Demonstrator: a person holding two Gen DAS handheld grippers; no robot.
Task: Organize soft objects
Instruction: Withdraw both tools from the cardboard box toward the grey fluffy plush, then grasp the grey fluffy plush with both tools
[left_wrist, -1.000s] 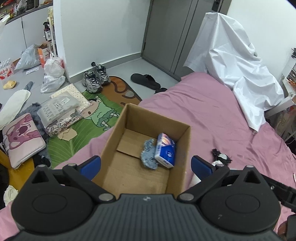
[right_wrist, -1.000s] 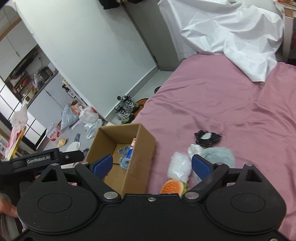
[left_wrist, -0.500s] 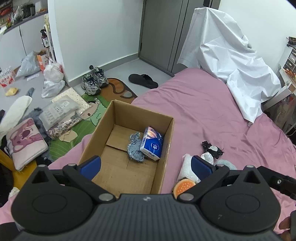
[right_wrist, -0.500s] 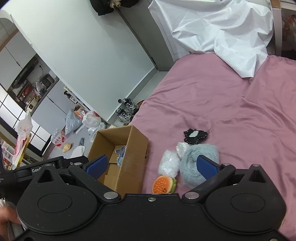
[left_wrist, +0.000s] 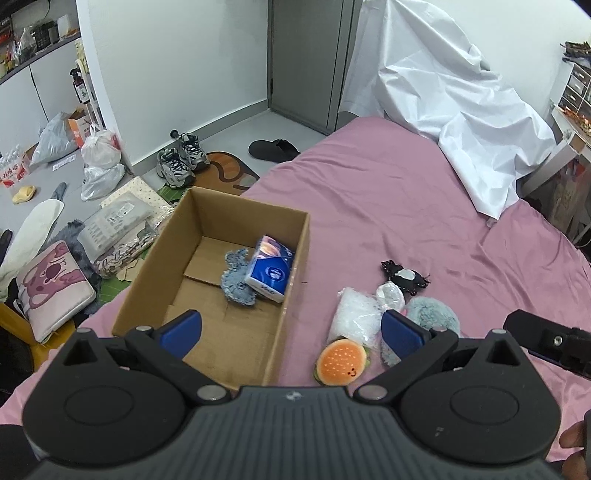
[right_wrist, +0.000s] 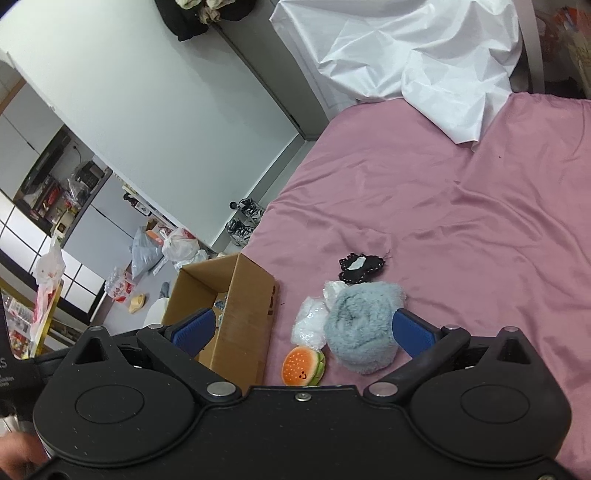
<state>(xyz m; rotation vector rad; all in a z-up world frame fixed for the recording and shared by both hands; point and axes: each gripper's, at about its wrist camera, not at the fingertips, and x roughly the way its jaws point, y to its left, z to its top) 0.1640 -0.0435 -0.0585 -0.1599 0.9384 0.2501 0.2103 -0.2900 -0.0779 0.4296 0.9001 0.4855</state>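
You are between picks. Both your left gripper (left_wrist: 291, 328) and right gripper (right_wrist: 302, 330) are spread wide and hold nothing. The cardboard box (left_wrist: 243, 214) on the pink bed (left_wrist: 388, 206) has two things inside. Next, I think, you lower onto the fluffy grey toy (right_wrist: 360, 325) beside the box and pinch it.

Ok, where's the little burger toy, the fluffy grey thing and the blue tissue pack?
burger toy (right_wrist: 300, 367): right wrist view, orange bun top.
fluffy grey thing (right_wrist: 360, 326): right wrist view, furry middle.
blue tissue pack (left_wrist: 270, 267): left wrist view, top face.
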